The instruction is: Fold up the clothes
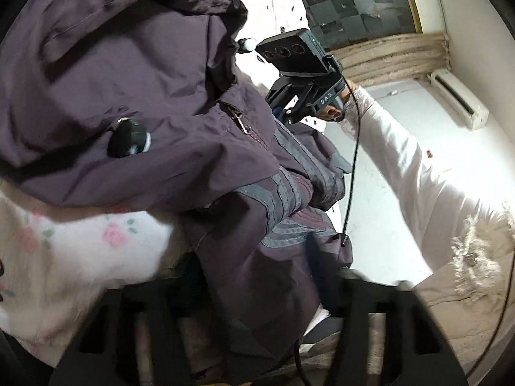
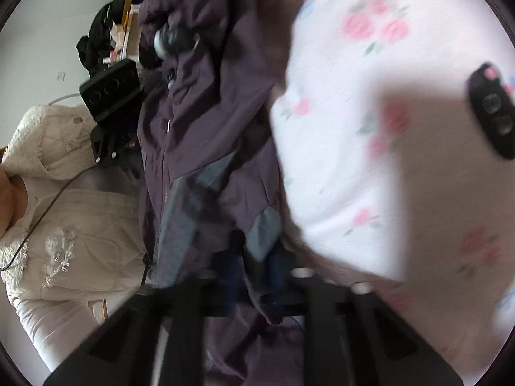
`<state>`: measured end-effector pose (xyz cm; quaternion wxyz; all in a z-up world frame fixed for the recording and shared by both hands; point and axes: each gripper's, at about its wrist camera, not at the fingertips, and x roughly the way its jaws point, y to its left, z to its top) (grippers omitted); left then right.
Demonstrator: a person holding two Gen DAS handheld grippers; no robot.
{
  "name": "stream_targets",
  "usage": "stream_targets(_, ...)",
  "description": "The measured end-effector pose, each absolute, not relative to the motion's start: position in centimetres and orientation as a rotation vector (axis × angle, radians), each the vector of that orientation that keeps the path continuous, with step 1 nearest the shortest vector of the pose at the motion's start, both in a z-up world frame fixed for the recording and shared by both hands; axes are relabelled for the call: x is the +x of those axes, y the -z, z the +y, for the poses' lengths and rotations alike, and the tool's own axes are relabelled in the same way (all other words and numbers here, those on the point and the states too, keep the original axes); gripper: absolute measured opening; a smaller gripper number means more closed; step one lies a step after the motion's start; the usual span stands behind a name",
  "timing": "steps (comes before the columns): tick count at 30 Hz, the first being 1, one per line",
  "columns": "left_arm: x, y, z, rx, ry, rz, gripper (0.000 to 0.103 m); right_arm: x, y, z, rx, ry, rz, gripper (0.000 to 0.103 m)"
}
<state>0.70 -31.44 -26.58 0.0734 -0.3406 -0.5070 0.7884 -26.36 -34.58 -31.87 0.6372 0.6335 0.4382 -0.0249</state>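
A dark purple jacket [image 1: 135, 74] with grey stripes hangs bunched in the air between both grippers. A black cord toggle [image 1: 128, 138] and a zipper pull [image 1: 242, 123] show on it. My left gripper [image 1: 251, 276] is shut on a fold of the fabric, which runs down between its fingers. My right gripper [image 1: 280, 112] clamps the jacket's far edge. In the right wrist view the jacket [image 2: 209, 103] drops into my right gripper [image 2: 256, 267], shut on it between blue pads. The left gripper [image 2: 128, 154] holds the jacket's other side there.
A white bed sheet with pink roses [image 2: 370, 128] lies under the jacket, with a black remote-like object [image 2: 492, 112] on it. A person in a white fleecy top [image 2: 64, 193] stands close behind. A wall air conditioner [image 1: 457, 99] and a window [image 1: 354, 0] are farther off.
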Motion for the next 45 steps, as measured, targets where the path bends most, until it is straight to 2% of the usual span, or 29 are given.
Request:
stream_targets(5,0.0,26.2,-31.4,-1.095,-2.409,-1.489,0.001,-24.8,29.9,-33.9,1.382,0.146,1.059,0.005)
stream_targets(15,-1.3,22.6,-31.3,-1.238,-2.521,-1.334,0.0,-20.3,22.5,-30.5,1.134,0.49,1.209,0.004)
stream_targets(19,-2.7,20.1,-31.9,-1.311,-2.576,-1.185,0.0,-19.8,18.5,-28.9,1.032,0.649,1.208,0.003)
stream_targets(25,-5.9,15.9,-33.9,-1.437,-2.657,-0.922,0.0,-22.4,12.6,-25.4,0.944,0.955,1.105,0.003)
stream_targets(36,-13.1,8.7,-34.9,-1.578,-2.864,-0.383,0.001,-25.1,7.5,-16.2,0.917,1.401,0.821,0.003)
stream_targets(45,-12.2,-0.6,-29.4,-1.338,-2.975,-0.138,0.001,-22.5,0.1,-8.3,0.784,1.705,0.636,0.003)
